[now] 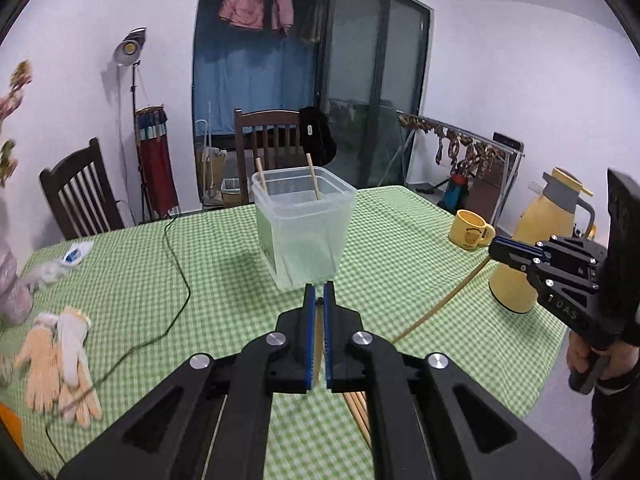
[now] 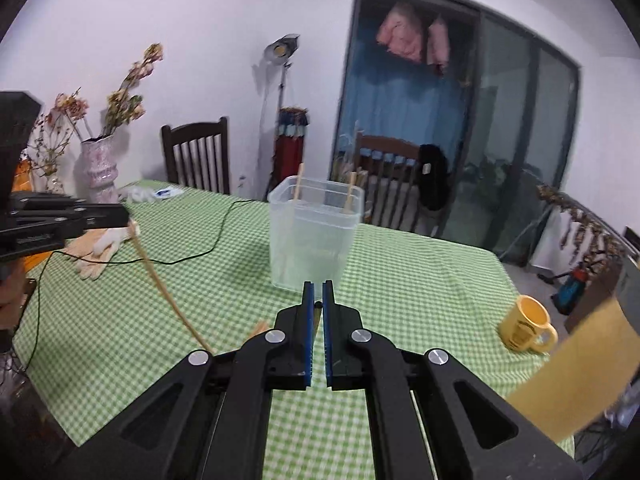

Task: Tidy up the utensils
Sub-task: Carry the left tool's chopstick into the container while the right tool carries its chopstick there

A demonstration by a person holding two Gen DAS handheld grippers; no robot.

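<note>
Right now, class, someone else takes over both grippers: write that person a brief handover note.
Left gripper: jaws shut on one chopstick.
Right gripper: jaws shut on another chopstick.
Clear plastic container stands mid-table on the green checked cloth.
Done: two chopsticks already lean inside it.
Left: drop both held chopsticks in, then the loose chopsticks lying near the table's front edge.

Left gripper (image 1: 319, 294) raised over the table, jaws closed on a thin chopstick (image 1: 317, 350), angled downward, right gripper (image 2: 318, 292) likewise clamped on a chopstick (image 1: 440, 302), hand (image 1: 592, 358) gripping its handle.
</note>
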